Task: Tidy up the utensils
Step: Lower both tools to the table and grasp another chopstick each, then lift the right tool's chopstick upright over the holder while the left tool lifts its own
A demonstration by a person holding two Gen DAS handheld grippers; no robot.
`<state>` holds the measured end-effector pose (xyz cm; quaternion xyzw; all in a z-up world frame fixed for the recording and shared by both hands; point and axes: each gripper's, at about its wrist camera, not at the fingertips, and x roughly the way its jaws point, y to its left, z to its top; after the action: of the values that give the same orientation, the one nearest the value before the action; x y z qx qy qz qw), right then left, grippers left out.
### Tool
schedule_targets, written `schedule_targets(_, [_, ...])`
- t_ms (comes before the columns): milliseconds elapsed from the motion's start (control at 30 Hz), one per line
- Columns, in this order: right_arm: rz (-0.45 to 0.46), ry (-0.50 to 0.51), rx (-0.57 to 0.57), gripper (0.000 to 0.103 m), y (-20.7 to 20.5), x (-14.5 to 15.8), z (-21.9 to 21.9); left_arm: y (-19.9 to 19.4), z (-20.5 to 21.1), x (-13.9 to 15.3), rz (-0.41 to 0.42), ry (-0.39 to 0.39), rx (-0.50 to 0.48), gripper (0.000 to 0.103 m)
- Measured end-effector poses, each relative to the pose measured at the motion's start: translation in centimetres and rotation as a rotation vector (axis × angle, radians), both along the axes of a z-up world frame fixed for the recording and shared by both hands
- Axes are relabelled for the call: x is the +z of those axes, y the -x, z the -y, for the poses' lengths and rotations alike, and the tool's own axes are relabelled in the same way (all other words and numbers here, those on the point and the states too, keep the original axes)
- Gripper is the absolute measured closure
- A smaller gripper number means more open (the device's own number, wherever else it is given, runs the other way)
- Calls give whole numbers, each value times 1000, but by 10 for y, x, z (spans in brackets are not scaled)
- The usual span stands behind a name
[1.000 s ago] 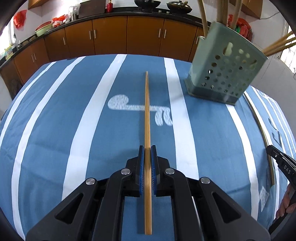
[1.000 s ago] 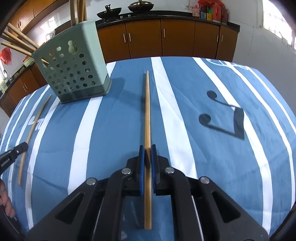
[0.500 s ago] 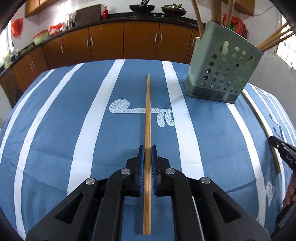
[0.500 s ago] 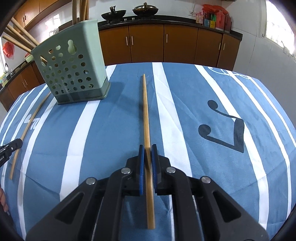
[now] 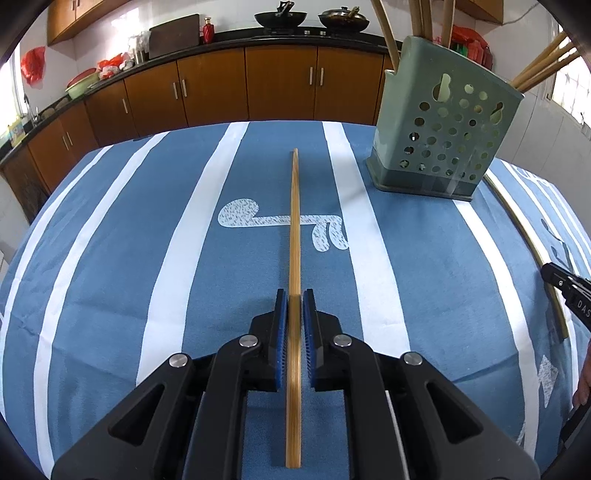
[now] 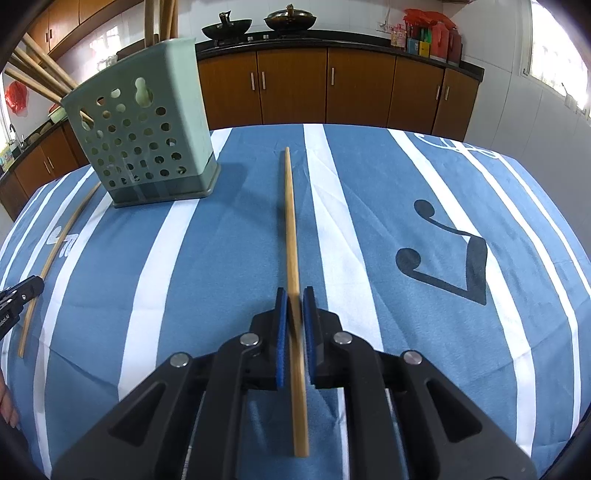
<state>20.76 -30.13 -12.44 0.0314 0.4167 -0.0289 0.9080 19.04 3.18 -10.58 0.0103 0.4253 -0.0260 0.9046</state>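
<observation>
Table under a blue cloth [image 5: 110, 258] with white stripes and printed music notes. Standing on it: 1 green perforated utensil holder [image 5: 439, 133], upright, sticks inside. Lying flat on it: 2 bamboo chopsticks [image 5: 294, 221] [image 6: 291, 236], 1 on either side of the holder.

A cloth-covered table [image 5: 110, 258] fills the near ground. On it, toward the far side, a utensil holder [image 5: 443, 140] stands upright with several sticks [image 5: 535, 70] leaning out of its top. Two chopsticks lie flat on the cloth, running from near edge to far: the left chopstick [image 5: 294, 221] left of the holder, the right chopstick [image 6: 291, 240] right of it, well apart. Behind the table a row of cabinets [image 5: 280, 85] lines the wall, with two woks [image 5: 286, 16] on the counter.
</observation>
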Motion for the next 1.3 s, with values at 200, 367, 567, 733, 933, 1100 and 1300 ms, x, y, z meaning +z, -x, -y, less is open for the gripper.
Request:
schedule_targets(200, [0,-2,1,89,0,0,1,1,9,-1,-2,-33,-30,64])
schedule_targets(367, [1,-6,1,89,0,1,0,1,-1,-1,-2,7,9,59])
schedule_targets(567, [3,-35,-4,89,4,1,4,9,-8,0,1,41,19,78])
schedule_targets(733, [3,-45,-2,89,11,0,5,21,-1,0,-1,23,-15,79])
schedule_targets(933, [5,-39,9,95,16,0,7,22,-9,0,-5,54,-5,96])
schedule_targets(1100, [66,-67,-2,95,29,15,14,26,-15,14,27,83,-18,96])
schedule_targets(1300, [164,-89,-11,95,40,47,21,31,-21,46,114,146,-18,96])
